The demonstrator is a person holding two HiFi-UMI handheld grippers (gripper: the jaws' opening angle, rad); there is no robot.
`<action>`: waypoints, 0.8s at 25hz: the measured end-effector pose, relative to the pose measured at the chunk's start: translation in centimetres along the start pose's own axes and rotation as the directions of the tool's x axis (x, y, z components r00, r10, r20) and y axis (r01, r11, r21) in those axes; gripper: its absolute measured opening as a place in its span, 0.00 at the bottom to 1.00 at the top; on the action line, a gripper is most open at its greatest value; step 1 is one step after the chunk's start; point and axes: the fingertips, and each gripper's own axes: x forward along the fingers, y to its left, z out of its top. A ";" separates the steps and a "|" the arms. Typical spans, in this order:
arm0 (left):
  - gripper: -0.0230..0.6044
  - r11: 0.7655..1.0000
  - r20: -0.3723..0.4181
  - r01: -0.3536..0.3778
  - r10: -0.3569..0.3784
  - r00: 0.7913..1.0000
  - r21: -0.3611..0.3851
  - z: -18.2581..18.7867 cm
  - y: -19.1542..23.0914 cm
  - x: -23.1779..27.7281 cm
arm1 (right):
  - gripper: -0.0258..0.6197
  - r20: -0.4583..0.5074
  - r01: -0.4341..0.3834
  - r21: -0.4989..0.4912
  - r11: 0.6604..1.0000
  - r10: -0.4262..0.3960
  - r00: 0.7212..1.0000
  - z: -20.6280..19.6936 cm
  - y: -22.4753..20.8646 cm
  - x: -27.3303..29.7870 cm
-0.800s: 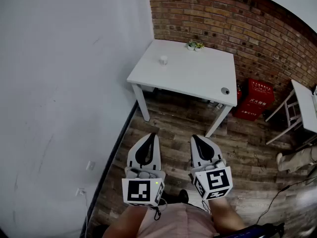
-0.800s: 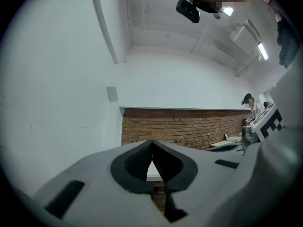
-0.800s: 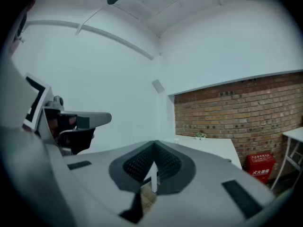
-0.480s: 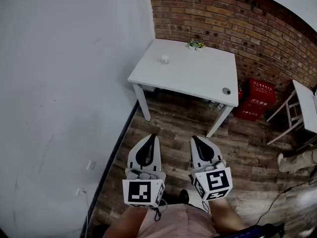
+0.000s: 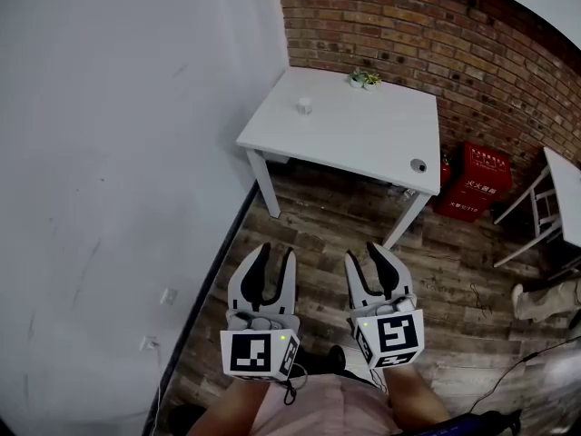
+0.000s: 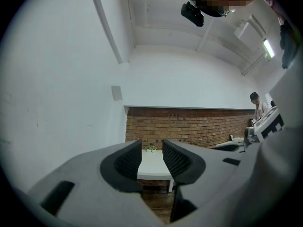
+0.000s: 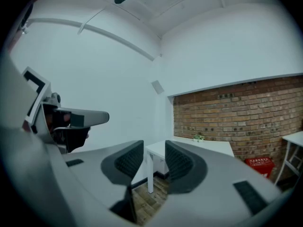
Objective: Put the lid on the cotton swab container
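Note:
Far ahead stands a white table (image 5: 354, 134). A small white cylindrical container (image 5: 304, 105) sits near its back left. Close to the table's front right corner lies a small dark round lid (image 5: 418, 164). My left gripper (image 5: 276, 252) and right gripper (image 5: 365, 252) hover side by side over the wooden floor, well short of the table. Both are open, with nothing between the fingers. The left gripper view shows the left gripper (image 6: 151, 150) pointing level at the table (image 6: 154, 167). In the right gripper view, the right gripper (image 7: 154, 150) frames the table's edge (image 7: 208, 148).
A small potted plant (image 5: 365, 78) stands at the table's back edge against the brick wall. A red box (image 5: 477, 180) sits on the floor right of the table. A second white table (image 5: 563, 198) is at far right. A white wall runs along the left.
Both grippers' jaws were shut in the earlier frames and now stand apart. The table has drifted slightly right in the head view.

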 end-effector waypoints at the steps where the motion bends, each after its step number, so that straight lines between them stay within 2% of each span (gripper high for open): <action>1: 0.27 1.000 -0.002 -0.007 0.007 1.000 0.002 -0.1 -0.3 0.1 | 0.27 0.000 -0.006 0.000 1.000 0.006 1.000 -0.1 -0.3 -0.1; 5: 0.26 1.000 -0.005 -0.031 0.031 1.000 0.004 -0.5 -2.1 0.4 | 0.27 -0.001 -0.045 0.005 0.999 0.045 0.999 -0.5 -1.8 -0.7; 9: 0.27 0.999 -0.008 -0.051 0.051 0.999 0.015 -1.0 -3.0 1.0 | 0.26 0.000 -0.049 0.001 0.999 0.049 0.999 -0.9 -3.4 -0.5; 20: 0.25 0.998 -0.042 -0.068 0.068 0.997 0.008 -3.4 -1.3 4.3 | 0.25 -0.043 -0.062 0.031 0.998 0.063 0.997 -3.2 -4.9 3.7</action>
